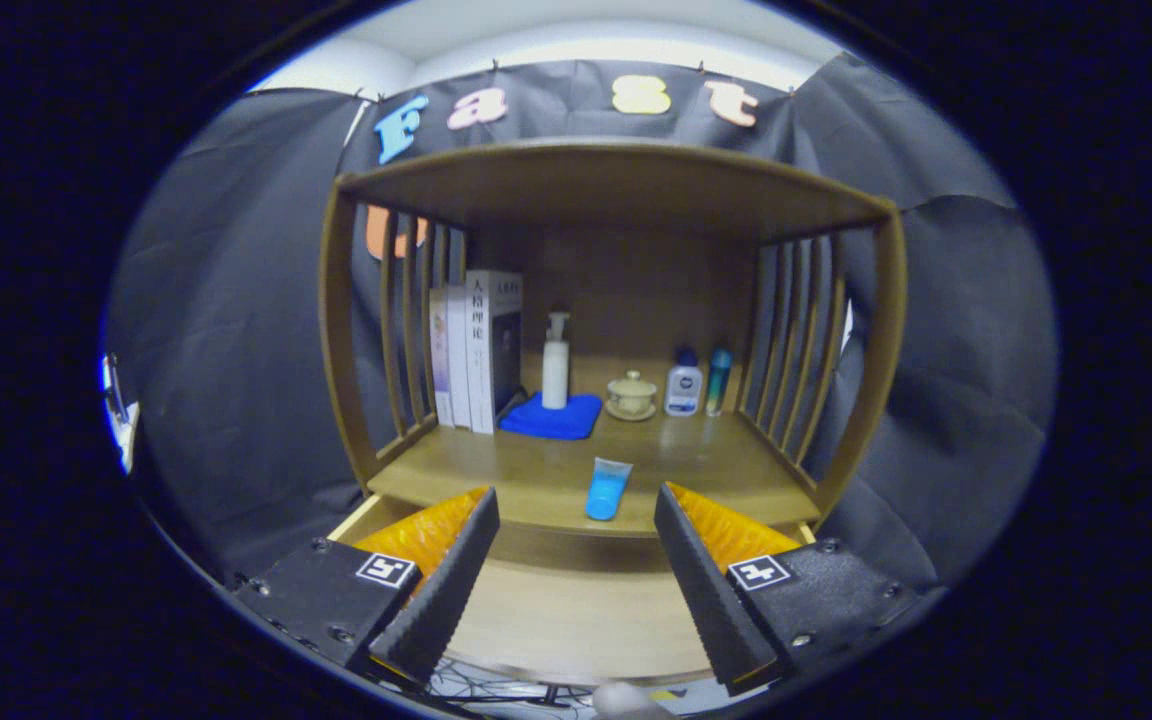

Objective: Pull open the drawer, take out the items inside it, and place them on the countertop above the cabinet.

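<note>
The hand-held gripper (576, 570) hovered with its fingers spread wide and nothing between them, poised over the pulled-out drawer (576, 610) of a wooden cabinet (606, 185), whose bare wooden bottom showed between the fingers. On the table (536, 475) above the drawer, under the cabinet's top board, a row of upright books (476, 350) stood against the left slatted side. Just beside them a white pump bottle (556, 362) stood on a folded blue cloth (553, 416). A blue tube (607, 489) lay near the table's front edge, just ahead of the fingers. Farther back sat a small lidded cup (631, 394) on a saucer, then a white bottle with a blue cap (684, 382) and, touching or nearly so, a slim teal bottle (718, 381) near the right slats.
</note>
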Demonstrator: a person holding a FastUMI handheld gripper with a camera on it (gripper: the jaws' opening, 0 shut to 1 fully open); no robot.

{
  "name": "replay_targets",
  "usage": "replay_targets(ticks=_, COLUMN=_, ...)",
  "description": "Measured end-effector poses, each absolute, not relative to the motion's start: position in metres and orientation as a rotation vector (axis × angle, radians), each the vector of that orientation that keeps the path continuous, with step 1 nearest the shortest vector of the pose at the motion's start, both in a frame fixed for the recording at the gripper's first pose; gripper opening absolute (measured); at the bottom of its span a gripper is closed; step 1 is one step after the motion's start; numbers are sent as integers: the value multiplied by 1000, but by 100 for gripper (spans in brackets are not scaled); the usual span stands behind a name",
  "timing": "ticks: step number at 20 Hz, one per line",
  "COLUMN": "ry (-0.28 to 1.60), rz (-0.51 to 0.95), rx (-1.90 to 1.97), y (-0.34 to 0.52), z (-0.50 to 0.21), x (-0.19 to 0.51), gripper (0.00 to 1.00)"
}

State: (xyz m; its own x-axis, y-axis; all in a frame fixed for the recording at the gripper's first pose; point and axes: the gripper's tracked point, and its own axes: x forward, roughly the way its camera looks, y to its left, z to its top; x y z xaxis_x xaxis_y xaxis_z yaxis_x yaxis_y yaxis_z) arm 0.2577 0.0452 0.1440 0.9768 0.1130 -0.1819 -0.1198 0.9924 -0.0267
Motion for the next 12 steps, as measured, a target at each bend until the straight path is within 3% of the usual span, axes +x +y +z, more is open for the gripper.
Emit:
replay_targets(ticks=8, ry=47, rz=179, rx=64, y=44, z=97, x=176, gripper=99)
replay_targets(ticks=12, ry=17, rz=97, rx=40, y=19, z=70, x=161, gripper=99)
